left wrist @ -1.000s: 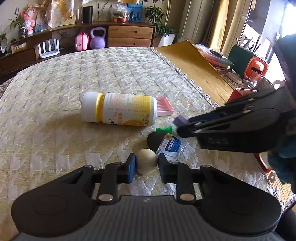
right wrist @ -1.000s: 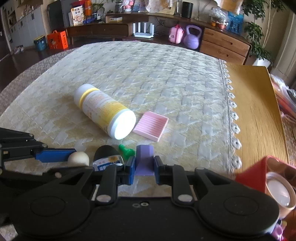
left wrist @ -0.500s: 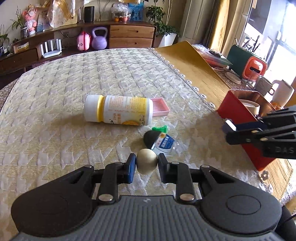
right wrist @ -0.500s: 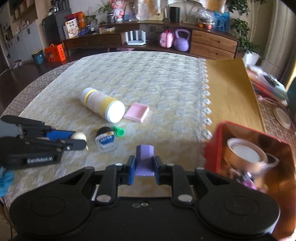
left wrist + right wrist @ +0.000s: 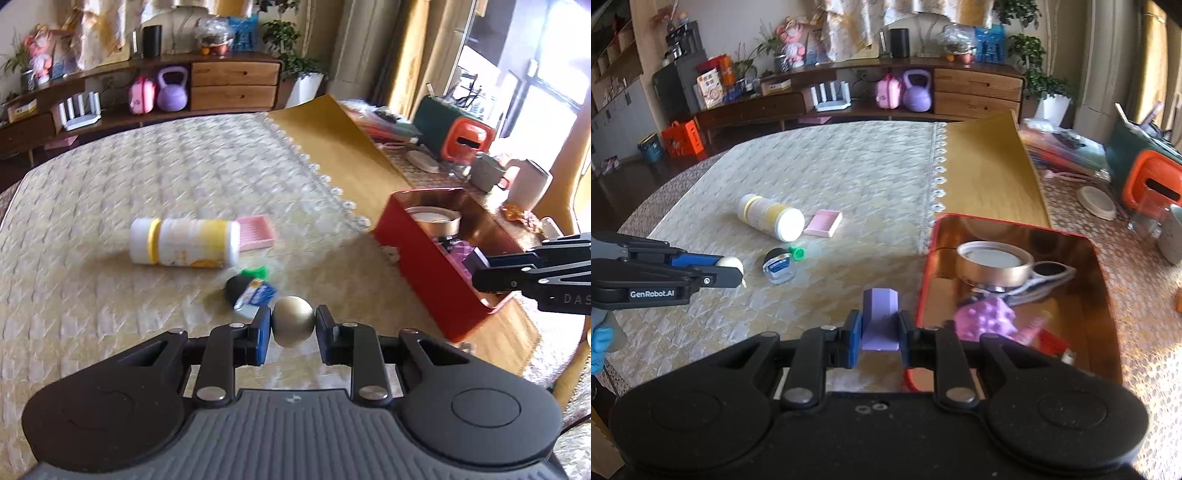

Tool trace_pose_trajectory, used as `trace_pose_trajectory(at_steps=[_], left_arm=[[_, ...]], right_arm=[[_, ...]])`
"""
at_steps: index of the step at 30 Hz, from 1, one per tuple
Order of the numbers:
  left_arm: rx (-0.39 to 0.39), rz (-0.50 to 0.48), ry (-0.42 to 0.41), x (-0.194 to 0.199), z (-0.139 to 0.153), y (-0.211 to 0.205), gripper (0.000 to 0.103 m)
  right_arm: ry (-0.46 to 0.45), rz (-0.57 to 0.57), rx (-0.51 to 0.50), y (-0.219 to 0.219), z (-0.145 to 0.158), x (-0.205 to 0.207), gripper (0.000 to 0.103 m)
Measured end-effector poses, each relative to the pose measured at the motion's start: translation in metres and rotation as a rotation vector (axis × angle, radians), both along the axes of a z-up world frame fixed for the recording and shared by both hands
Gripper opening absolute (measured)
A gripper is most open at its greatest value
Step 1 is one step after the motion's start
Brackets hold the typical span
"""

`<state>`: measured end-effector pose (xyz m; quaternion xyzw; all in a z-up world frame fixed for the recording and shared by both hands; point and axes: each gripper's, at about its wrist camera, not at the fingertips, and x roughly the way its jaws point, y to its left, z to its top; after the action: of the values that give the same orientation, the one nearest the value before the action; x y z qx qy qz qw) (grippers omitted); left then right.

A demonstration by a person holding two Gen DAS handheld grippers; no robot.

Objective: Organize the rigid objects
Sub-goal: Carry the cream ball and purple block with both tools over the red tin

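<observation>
My left gripper point(image 5: 293, 326) is shut on a beige egg-shaped ball point(image 5: 293, 325) and holds it above the quilted cloth; it also shows in the right wrist view point(image 5: 733, 267). My right gripper point(image 5: 879, 326) is shut on a purple block point(image 5: 880, 317) beside the left edge of the red tin box point(image 5: 1108, 280); in the left wrist view it point(image 5: 480, 271) hangs over the box point(image 5: 424, 273). The box holds a round tin point(image 5: 993, 264), a purple bumpy toy point(image 5: 986, 317) and other small items.
On the cloth lie a white-and-yellow bottle point(image 5: 184, 242) on its side, a pink ridged tray point(image 5: 256, 232), a green cap point(image 5: 255, 272) and a small black-capped jar point(image 5: 251, 291). An orange-and-green box point(image 5: 454, 131) and mugs point(image 5: 528, 184) stand beyond the tin.
Both grippers lifted and moved right with their objects. The right gripper went from the pile of items to the red box. The left gripper raised the ball off the cloth.
</observation>
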<state>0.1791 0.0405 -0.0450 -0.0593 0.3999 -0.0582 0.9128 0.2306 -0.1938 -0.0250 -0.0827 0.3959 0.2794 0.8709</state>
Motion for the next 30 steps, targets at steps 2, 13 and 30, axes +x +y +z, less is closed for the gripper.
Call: trace_pose_trajectory(at_steps=[2, 13, 30], left_arm=[[-0.007, -0.017, -0.005, 0.000, 0.006, -0.008, 0.025], [0.000, -0.103, -0.015, 0.013, 0.020, -0.058, 0.025], [0.034, -0.257, -0.013, 0.065, 0.032, -0.152, 0.025]], right_arm=[[-0.005, -0.013, 0.006, -0.010, 0.003, -0.002, 0.020], [-0.033, -0.088, 0.021, -0.060, 0.016, -0.006, 0.020], [-0.041, -0.184, 0.003, -0.120, 0.005, 0.011, 0.020]])
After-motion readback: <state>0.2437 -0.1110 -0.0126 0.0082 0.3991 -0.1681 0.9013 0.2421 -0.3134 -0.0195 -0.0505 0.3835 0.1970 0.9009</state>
